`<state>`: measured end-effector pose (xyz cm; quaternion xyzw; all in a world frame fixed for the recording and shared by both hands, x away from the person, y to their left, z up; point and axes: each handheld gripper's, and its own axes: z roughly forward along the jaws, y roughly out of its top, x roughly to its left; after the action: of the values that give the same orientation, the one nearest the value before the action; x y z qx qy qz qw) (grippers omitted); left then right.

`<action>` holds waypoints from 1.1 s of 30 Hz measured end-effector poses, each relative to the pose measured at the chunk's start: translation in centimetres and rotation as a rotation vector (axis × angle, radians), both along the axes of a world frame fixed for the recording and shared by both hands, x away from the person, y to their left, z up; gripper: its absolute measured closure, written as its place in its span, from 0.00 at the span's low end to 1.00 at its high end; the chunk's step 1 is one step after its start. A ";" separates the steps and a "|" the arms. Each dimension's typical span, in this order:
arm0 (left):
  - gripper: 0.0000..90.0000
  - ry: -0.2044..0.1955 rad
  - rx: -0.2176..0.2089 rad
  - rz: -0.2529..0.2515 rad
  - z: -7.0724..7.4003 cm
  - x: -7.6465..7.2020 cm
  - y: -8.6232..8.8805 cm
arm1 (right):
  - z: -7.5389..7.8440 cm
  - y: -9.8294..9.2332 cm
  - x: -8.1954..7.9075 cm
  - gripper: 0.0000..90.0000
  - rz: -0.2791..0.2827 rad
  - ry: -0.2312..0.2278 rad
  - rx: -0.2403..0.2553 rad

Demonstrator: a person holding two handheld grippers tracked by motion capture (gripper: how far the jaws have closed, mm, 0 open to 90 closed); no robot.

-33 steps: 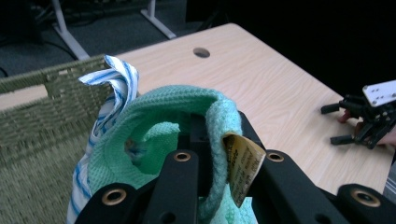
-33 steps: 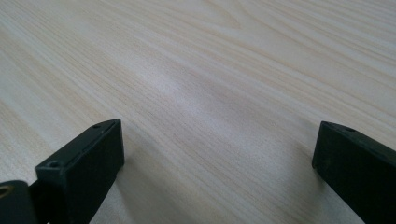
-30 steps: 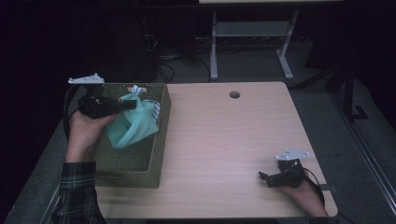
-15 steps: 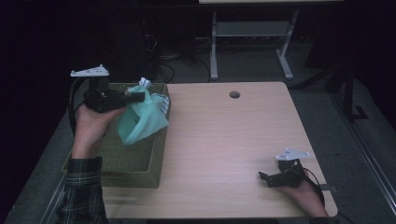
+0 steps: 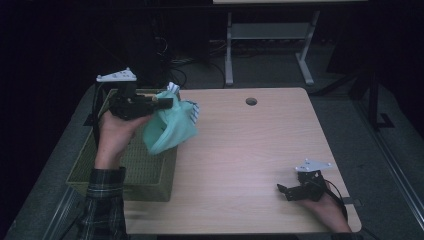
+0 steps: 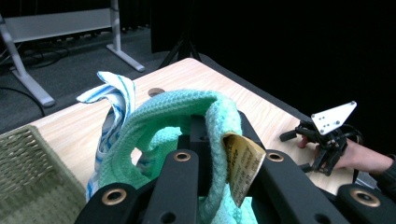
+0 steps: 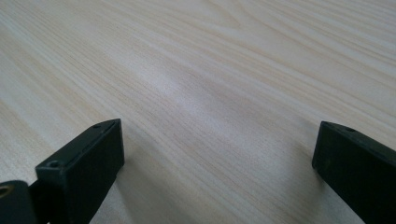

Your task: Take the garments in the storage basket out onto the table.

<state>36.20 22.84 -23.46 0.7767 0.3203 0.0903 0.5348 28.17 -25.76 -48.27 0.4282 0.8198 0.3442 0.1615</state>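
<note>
Item: mint knit cloth (image 5: 170,130) w/ a blue-striped white cloth (image 5: 172,89) bunched in, clamped in left gripper (image 5: 162,102), hanging above the far-right corner of the green wicker basket (image 5: 135,167), partly over the table (image 5: 260,145). Right gripper (image 5: 287,191) rests on table well right of basket, jaws wide, nothing btwn them. Risk: striped cloth looks only loosely caught, so it may slip out mid-carry; trailing hem could snag the basket rim.
</note>
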 end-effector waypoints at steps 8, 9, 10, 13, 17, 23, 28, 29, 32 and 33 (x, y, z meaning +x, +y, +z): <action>0.91 0.003 -0.012 -0.035 -0.8 0.0 -2.4 | 0.0 0.0 0.0 0.02 0.001 -0.001 0.000; 0.91 0.007 -0.011 -0.041 -0.9 0.0 -2.7 | 0.0 0.0 0.0 0.02 0.000 -0.001 0.000; 0.91 0.009 -0.008 -0.046 -1.1 0.1 -3.1 | 0.0 0.0 0.0 0.02 0.000 -0.001 0.000; 0.91 0.012 -0.011 -0.055 -1.4 0.1 -3.9 | 0.0 0.0 0.0 0.02 -0.003 0.004 0.002; 0.91 0.013 -0.001 -0.069 -1.8 0.0 -5.2 | 0.0 0.0 0.0 0.02 -0.003 0.004 0.002; 0.91 0.012 0.022 -0.095 -2.4 0.0 -7.3 | 0.0 0.0 0.0 0.02 -0.002 0.004 0.002; 0.91 0.010 0.020 -0.105 -2.8 -0.1 -8.8 | 0.0 0.0 0.0 0.02 -0.003 0.005 0.002; 0.91 0.009 0.020 -0.109 -2.9 -0.1 -9.0 | 0.0 0.0 0.0 0.02 -0.003 0.005 0.002; 0.91 0.013 0.012 -0.117 -3.4 -0.2 -10.0 | 0.0 0.0 0.0 0.02 -0.003 0.005 0.002; 0.91 0.015 0.011 -0.121 -3.6 -0.2 -10.3 | 0.0 0.0 0.0 0.02 -0.003 0.005 0.002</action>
<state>35.99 12.51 -27.10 0.7983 0.2761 0.0538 0.5326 28.14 -25.74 -48.25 0.4304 0.8193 0.3436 0.1595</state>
